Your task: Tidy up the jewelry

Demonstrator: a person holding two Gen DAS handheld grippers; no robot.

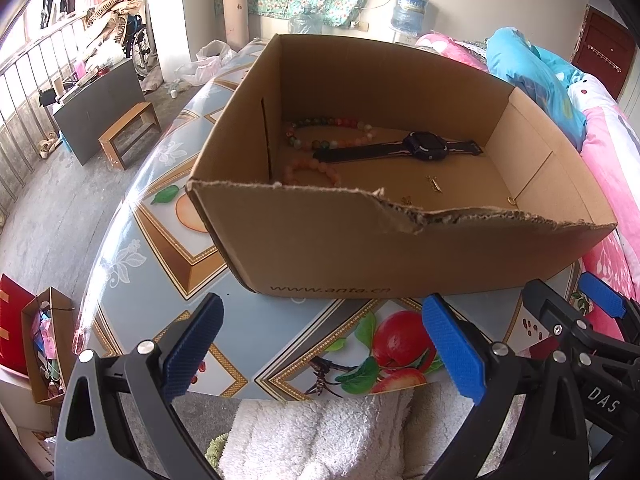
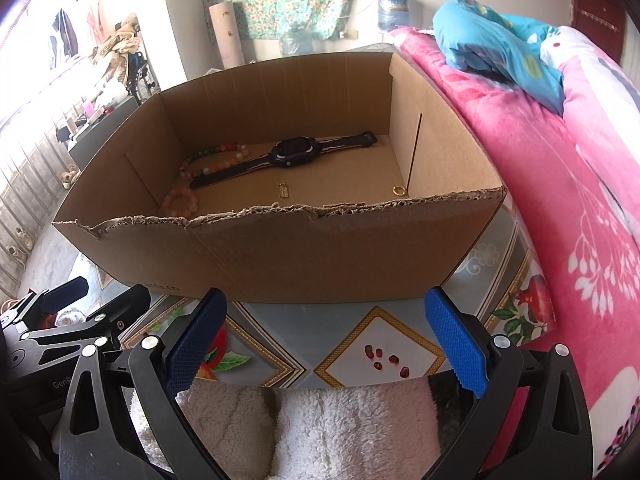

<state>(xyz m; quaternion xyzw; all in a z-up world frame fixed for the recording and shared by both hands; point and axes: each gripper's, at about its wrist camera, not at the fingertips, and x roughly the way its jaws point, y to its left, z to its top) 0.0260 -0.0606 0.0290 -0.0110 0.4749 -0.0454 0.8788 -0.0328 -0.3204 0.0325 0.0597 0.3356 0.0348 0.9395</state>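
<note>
table (image 2: pixel 400 320) bears box (image 2: pixel 320 256); both claws gape.

A fruit-patterned table (image 2: pixel 372 332) carries a cardboard box (image 2: pixel 320 256), seemingly nothing else.

Both cameras sit low at the near edge of the table (image 1: pixel 168 240), each looking forward between its own blue-padded fingers and slightly down into the open cardboard box (image 1: pixel 400 256). The left view stands close to the box's near-left corner and faces a little rightward, catching the other gripper (image 1: pixel 576 312) at its right edge. The right view stands just beside it, nearer the bed (image 2: pixel 560 184). Both share the box, its contents and the far wall.
</note>
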